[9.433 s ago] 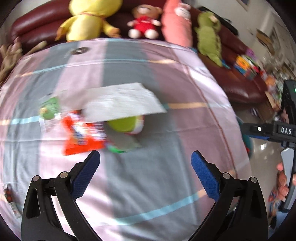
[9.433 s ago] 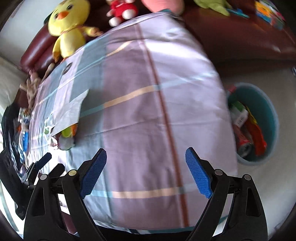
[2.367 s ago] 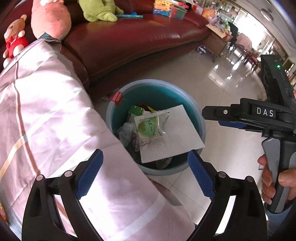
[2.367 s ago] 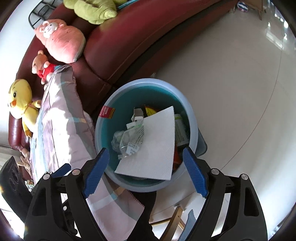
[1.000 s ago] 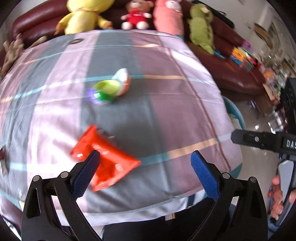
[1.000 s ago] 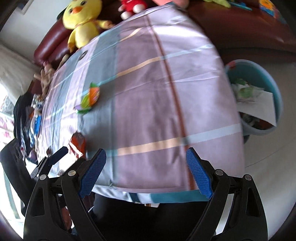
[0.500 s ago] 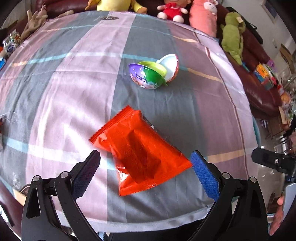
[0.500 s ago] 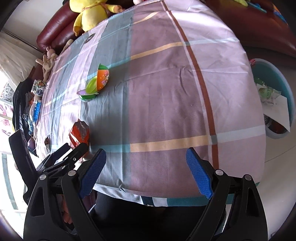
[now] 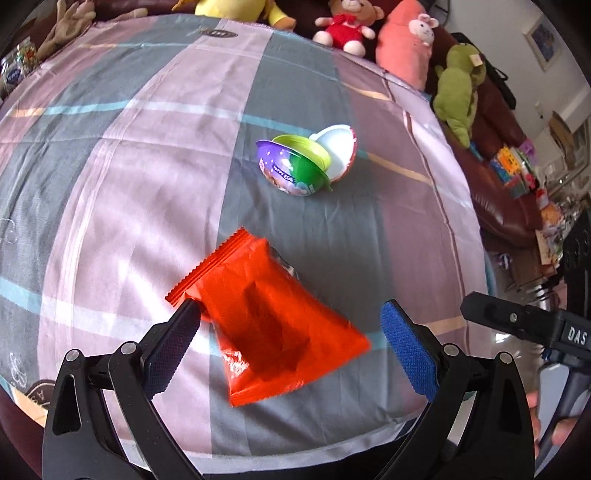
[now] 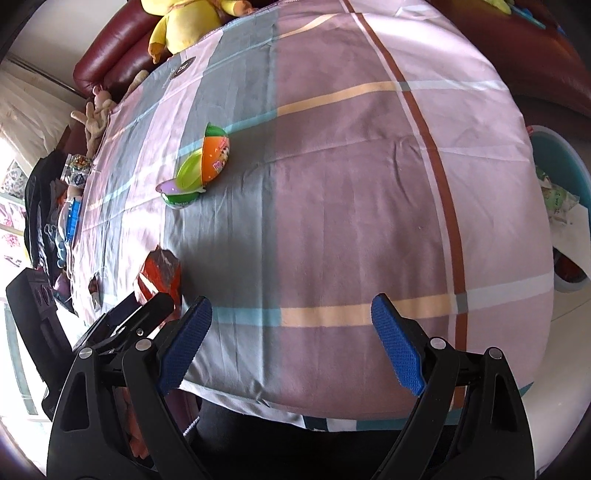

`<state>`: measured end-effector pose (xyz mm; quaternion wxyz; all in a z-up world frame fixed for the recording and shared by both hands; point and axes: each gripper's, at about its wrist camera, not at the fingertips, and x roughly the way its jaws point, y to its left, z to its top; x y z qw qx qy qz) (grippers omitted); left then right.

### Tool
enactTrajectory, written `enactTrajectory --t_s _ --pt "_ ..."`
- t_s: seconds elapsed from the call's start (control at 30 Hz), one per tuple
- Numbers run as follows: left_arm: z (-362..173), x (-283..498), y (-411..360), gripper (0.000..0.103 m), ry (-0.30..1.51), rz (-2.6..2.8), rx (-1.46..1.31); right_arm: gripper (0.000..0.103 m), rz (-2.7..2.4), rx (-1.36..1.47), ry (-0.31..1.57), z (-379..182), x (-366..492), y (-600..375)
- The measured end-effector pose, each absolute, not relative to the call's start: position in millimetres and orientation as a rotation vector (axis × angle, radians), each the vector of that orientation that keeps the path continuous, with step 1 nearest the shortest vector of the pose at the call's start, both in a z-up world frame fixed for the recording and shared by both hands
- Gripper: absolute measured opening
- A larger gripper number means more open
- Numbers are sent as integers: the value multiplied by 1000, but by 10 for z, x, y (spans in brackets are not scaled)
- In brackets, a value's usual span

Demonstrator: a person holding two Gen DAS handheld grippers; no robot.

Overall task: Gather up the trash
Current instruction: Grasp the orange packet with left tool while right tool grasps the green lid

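Note:
An orange-red snack wrapper (image 9: pixel 266 317) lies on the plaid tablecloth (image 9: pixel 110 155) near the front edge. My left gripper (image 9: pixel 291 347) is open and straddles its near end, left finger beside its crimped edge. The wrapper also shows in the right wrist view (image 10: pixel 160 275). An opened plastic toy egg (image 9: pixel 306 164), purple, green and white, lies farther back; it shows in the right wrist view (image 10: pixel 197 166) too. My right gripper (image 10: pixel 291 343) is open and empty above the table's front edge. The teal trash bin (image 10: pixel 565 158) with paper in it stands on the floor to the right.
Plush toys line a dark red sofa behind the table: a yellow duck (image 10: pixel 184 26), a red bear (image 9: pixel 345 31), a pink toy (image 9: pixel 408 40), a green toy (image 9: pixel 460 88). Clutter lies off the table's left side (image 10: pixel 70 206). The right gripper body (image 9: pixel 524 321) shows at right.
My left gripper came back from the bin to the table and has closed in on the orange wrapper, which now lies between its fingers. The right gripper has swung back over the table edge.

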<state>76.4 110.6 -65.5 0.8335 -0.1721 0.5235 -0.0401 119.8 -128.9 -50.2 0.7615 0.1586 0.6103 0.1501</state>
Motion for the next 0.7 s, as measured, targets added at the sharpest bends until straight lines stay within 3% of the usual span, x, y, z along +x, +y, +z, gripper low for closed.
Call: enactTrajectory --t_s 0.07,0.17,0.37,0.7 --pt "-686 796 1105 98 1106 -76 -360 84 324 345 1326 -503 1221 -1262" --pt "-743 802 1063 67 1102 -71 -314 84 328 340 1330 -514 1229 -1224" --pt "-781 794 1077 47 1060 -72 -248 84 334 349 1355 -561 1283 -1155" --pt "-648 924 1608 44 995 -44 -308 84 378 340 1341 -464 1600 -817"
